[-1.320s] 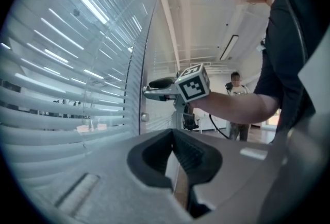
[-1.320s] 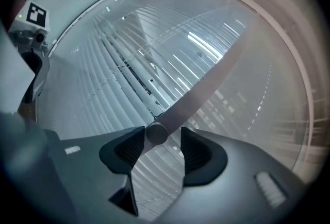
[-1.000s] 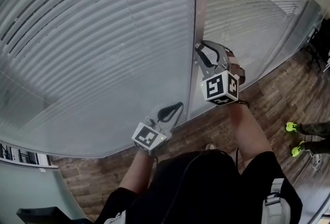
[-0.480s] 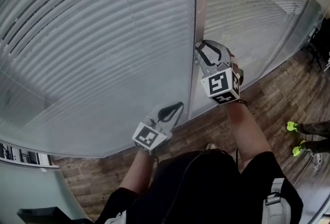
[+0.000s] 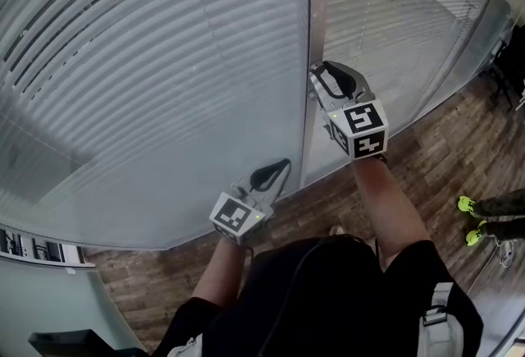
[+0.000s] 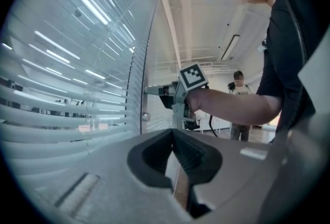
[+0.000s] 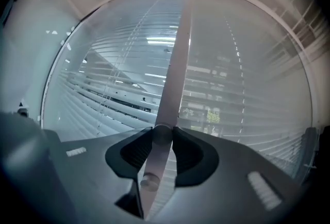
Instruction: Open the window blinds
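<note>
White slatted blinds (image 5: pixel 164 60) hang behind the glass on both sides of a grey upright frame post (image 5: pixel 316 2). My right gripper (image 5: pixel 316 78) points level at the post and is shut on a small round knob (image 7: pixel 162 134) that sticks out of it, one pad on each side. In the left gripper view the same gripper (image 6: pixel 154 90) shows side-on against the post. My left gripper (image 5: pixel 279 171) hangs lower and to the left, close to the glass, jaws together with nothing between them (image 6: pixel 174 138).
A second round knob (image 7: pixel 149 183) sits on the post just below the gripped one. Wood floor (image 5: pixel 443 150) runs along the foot of the glass. A person in yellow-green shoes (image 5: pixel 467 203) stands at the right, and a dark chair (image 5: pixel 504 60) is at the far right edge.
My right gripper has rolled about its own axis on the knob, so its marker cube shows a different face. The left gripper has stayed put.
</note>
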Demonstrator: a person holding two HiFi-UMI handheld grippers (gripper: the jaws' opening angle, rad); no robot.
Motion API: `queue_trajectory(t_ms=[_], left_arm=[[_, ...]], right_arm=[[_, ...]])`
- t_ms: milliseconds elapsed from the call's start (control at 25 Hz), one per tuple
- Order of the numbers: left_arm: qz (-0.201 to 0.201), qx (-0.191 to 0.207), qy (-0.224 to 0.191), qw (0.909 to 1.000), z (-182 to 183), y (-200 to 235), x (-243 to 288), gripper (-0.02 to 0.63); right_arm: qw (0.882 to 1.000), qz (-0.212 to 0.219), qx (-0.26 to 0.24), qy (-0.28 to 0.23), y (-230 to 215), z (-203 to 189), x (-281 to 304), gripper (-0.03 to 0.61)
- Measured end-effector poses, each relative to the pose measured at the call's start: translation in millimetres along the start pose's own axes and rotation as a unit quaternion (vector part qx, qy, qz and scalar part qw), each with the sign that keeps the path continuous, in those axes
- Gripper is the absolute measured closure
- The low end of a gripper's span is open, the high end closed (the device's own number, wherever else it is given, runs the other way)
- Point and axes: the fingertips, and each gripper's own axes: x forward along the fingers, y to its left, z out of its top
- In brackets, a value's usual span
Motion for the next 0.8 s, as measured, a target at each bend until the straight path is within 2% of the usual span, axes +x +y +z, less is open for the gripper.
queue_trajectory(t_ms=[280,600,800], left_arm=[[-0.008,-0.001,-0.002,1.0,1.1,-7.0,3.0,0.609],[-0.003,0.0,-0.007,1.0,-0.7,-6.8,1.4,0.609],[-0.001,0.0,-0.007,1.0,0.7,-8.0,-0.8,0.609]], right_arm=[[0.995,0.004,0.098,-0.006,-1.3,2.7,-0.4,0.451],[0.98,0.006,0.199,-0.018,-3.9,-2.6,0.0,0.451],[0.972,0.006,0.234,-0.023,-5.5,-0.5,-1.0,0.451]])
